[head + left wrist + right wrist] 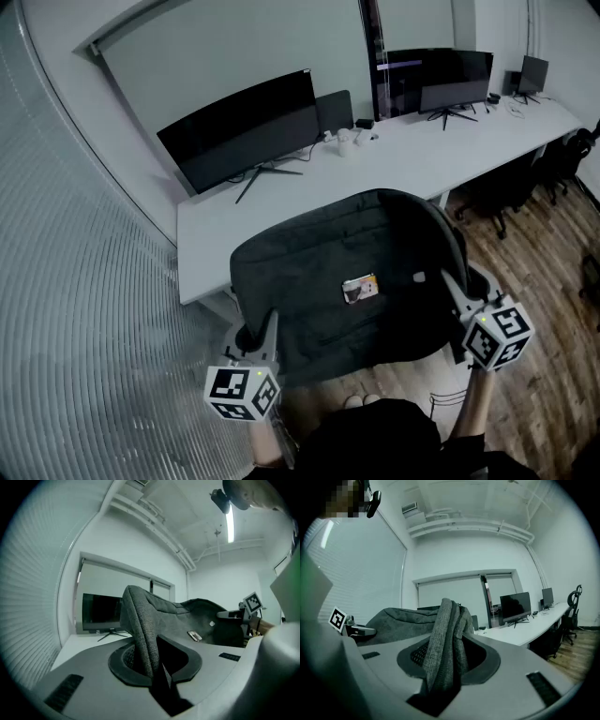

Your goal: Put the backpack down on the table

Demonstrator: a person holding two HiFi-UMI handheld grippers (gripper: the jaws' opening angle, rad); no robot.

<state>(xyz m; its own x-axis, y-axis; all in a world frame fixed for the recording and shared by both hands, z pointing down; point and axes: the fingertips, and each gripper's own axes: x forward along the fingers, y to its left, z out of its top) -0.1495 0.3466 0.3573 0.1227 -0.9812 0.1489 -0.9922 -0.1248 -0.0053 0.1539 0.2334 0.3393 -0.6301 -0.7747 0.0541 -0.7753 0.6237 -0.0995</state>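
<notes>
Gripping the backpack (347, 272) at its two near corners. Closes the left gripper (154, 667) narrowly on a thin fold of grey fabric, with the pads pressing on the cloth. Closes the right gripper (440, 667) wider, on a thick bunched fold of the same fabric.

Lies straight ahead of both grippers and spans the gap between them, long axis running left to right from one gripper to the other. Faces up with its broad panel, a small label (360, 288) near the middle. Reaches with its far side over the near edge of the table (403, 164); cannot tell whether any part touches the top. Hangs about equally near both hands, the right one set slightly further forward.

Calls, most likely, for carrying forward past the near edge and lowering with both hands together, keeping the long axis along that edge.

Beyond: a long white table, bare along its near edge. Carries a wide monitor (248, 131) towards its left end at the rear edge, small white items (345, 142) beside it, and a second monitor (455, 80) further right. Office chairs (502, 192) at the table's right stretch, wooden floor (553, 281) below, slatted blinds (84, 328) on the left.
</notes>
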